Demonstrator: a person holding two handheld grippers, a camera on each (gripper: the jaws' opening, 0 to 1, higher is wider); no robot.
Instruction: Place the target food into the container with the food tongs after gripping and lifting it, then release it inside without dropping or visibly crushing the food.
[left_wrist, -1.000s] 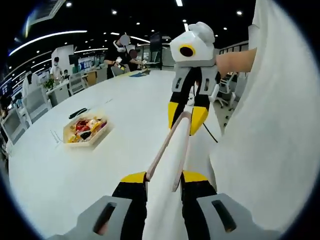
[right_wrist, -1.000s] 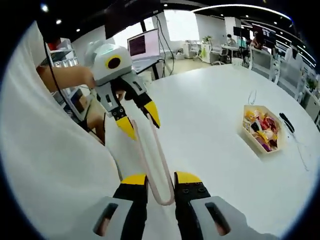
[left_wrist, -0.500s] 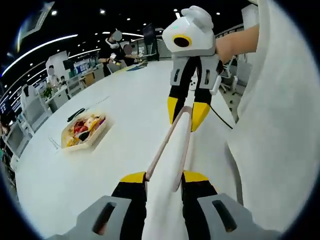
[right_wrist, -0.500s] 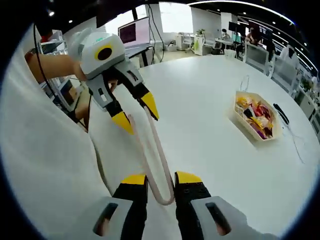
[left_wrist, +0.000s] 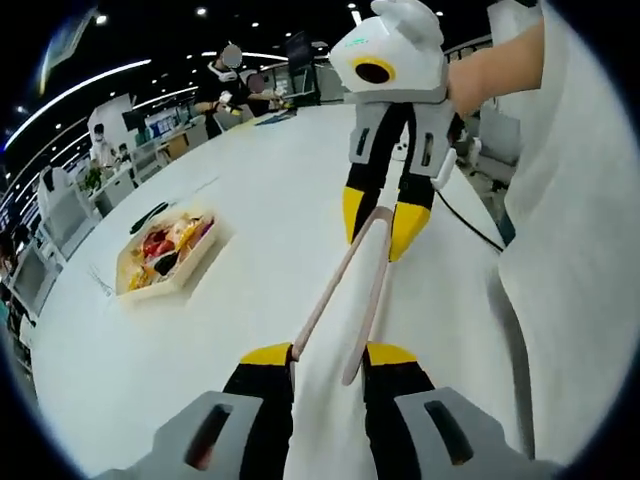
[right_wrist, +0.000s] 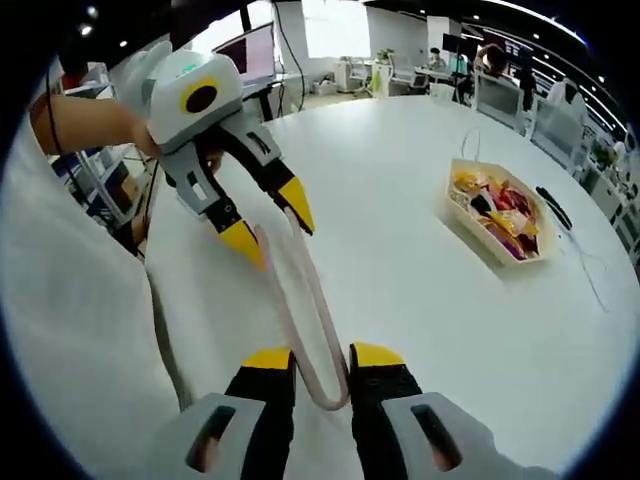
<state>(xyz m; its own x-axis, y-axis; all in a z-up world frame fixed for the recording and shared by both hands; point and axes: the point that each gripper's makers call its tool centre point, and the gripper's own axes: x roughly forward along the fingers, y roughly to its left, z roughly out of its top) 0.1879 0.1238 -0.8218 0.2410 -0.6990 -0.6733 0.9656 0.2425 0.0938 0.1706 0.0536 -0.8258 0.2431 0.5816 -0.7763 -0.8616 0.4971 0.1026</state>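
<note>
The food tongs are up in the air over the white table, held at both ends. The right gripper has its jaws pinching the looped end of the tongs, and the left gripper is clamped on the two arm tips, which lie pressed flat between its jaws. The container, a pale tray with mixed colourful food already in it, sits well apart on the table. A dark pen-like thing lies just beside it.

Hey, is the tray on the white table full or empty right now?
Full. The tray holds a heap of colourful food pieces up to its rim, seen again in the left gripper view. It stands apart from both grippers.
</note>
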